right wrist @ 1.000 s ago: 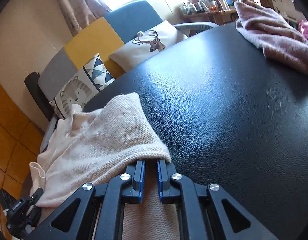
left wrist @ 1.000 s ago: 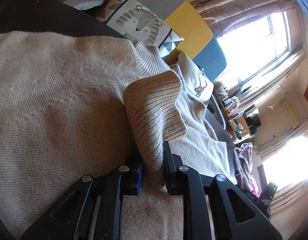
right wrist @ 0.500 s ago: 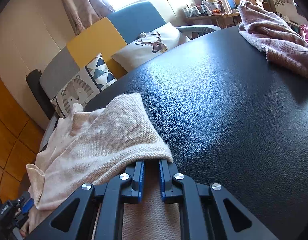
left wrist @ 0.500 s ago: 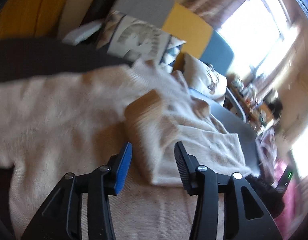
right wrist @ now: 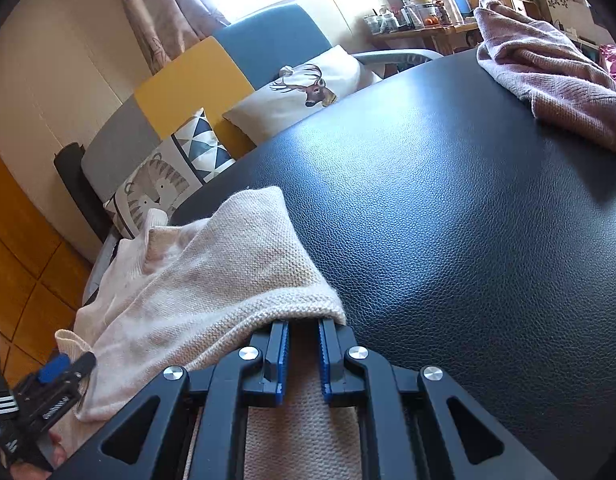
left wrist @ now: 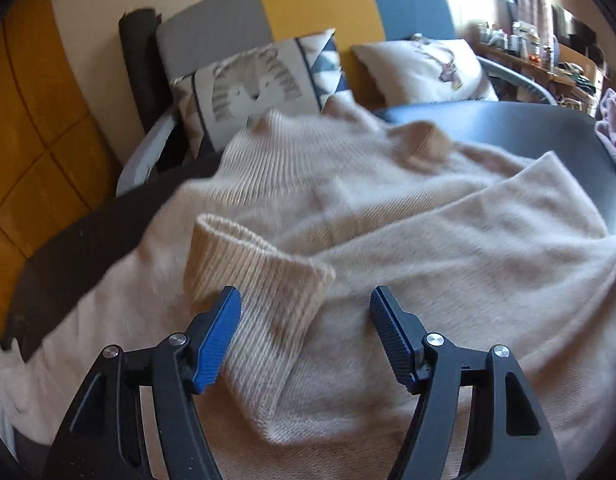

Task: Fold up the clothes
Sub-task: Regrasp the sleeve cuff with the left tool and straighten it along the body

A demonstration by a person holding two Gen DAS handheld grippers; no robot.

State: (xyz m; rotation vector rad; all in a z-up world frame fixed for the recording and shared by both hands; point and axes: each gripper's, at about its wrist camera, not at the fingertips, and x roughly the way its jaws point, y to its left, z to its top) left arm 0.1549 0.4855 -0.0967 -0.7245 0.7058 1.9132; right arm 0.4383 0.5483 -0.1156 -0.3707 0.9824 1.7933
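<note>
A beige knitted sweater (left wrist: pixel 407 240) lies spread on the black table (left wrist: pixel 527 128). One sleeve is laid across its body, ending in a ribbed cuff (left wrist: pixel 252 264). My left gripper (left wrist: pixel 306 308) hovers just over that cuff. Its jaws are opening, and the cuff lies under the gap with neither pad pressing on it. In the right wrist view the sweater (right wrist: pixel 212 280) is bunched at the table's left side. My right gripper (right wrist: pixel 302 340) is shut on a folded edge of it, low against the table top (right wrist: pixel 447 220).
A pink knitted garment (right wrist: pixel 547 64) lies heaped at the table's far right. Behind the table stands a grey, yellow and blue sofa with a tiger cushion (left wrist: pixel 248 88) and a deer cushion (right wrist: pixel 304 88). Further back is a cluttered wooden side table (right wrist: pixel 419 20).
My left gripper let go of the sleeve cuff, spread its jaws wide, rolled and drew back; the cuff now rests on the sweater. The right gripper has kept still, gripping the fold.
</note>
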